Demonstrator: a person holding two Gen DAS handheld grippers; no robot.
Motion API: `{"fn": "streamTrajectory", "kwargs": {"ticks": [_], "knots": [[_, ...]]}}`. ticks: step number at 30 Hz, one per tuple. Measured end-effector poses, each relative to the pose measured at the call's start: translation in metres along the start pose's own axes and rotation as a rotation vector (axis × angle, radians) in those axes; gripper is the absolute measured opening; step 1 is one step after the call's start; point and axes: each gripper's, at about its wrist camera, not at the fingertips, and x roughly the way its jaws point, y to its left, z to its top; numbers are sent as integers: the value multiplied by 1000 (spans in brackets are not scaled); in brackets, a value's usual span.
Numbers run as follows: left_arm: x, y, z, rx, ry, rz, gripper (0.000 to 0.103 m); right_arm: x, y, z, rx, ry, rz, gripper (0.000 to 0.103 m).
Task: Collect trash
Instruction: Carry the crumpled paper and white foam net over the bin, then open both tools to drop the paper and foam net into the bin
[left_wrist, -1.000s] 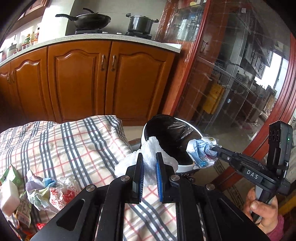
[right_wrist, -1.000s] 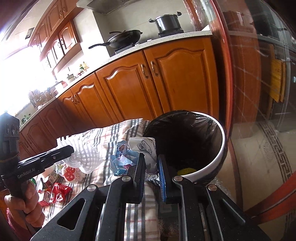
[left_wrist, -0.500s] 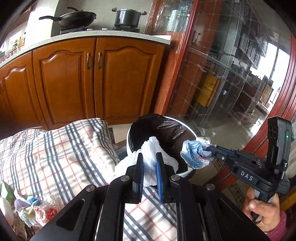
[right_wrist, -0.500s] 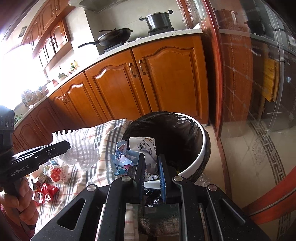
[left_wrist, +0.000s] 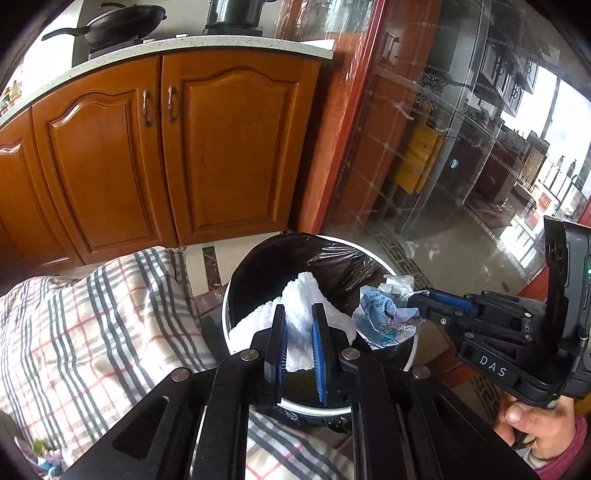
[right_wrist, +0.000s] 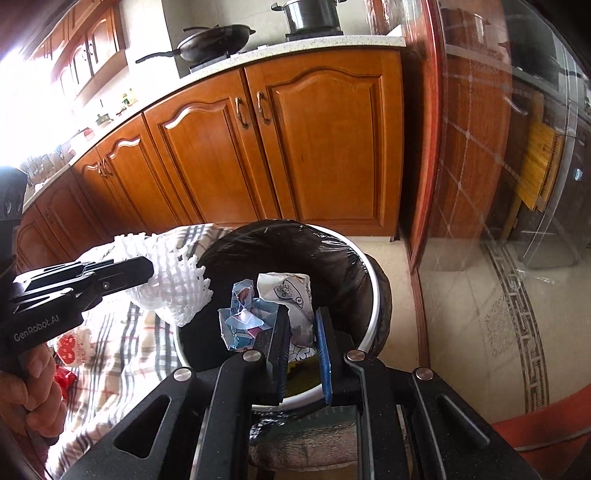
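- The left tool (left_wrist: 298, 321) pinches a white foam net (left_wrist: 300, 302) over the open mouth of the black-lined bin (left_wrist: 255, 266).
- The right tool (right_wrist: 301, 325) pinches a crumpled printed wrapper (right_wrist: 284, 295), also above the bin.
- The bin stands just beside the plaid cloth (left_wrist: 92, 325).

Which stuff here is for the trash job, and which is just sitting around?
For the job: foam net in left gripper; crumpled wrapper in right gripper; bin.

Just around: wok, pot, cabinets, checked cloth.
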Motion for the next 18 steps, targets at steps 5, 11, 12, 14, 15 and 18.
{"fn": "streamTrajectory", "kwargs": {"ticks": [5, 11, 12, 14, 15, 18], "knots": [[24, -5, 2, 8, 37, 1, 11, 11, -8, 4, -13, 31, -7, 13], [40, -8, 3, 2, 76, 0, 13, 22, -15, 3, -10, 54, 2, 14], [42, -8, 4, 0, 84, 1, 18, 23, -15, 3, -8, 58, 6, 16], [44, -7, 5, -7, 90, 2, 24, 26, -17, 4, -2, 65, 12, 19], [43, -6, 4, -10, 90, 7, 28, 27, -18, 4, 2, 70, 20, 20], [38, -4, 3, -22, 72, 9, 38, 27, -19, 3, 9, 67, 24, 25]]}}
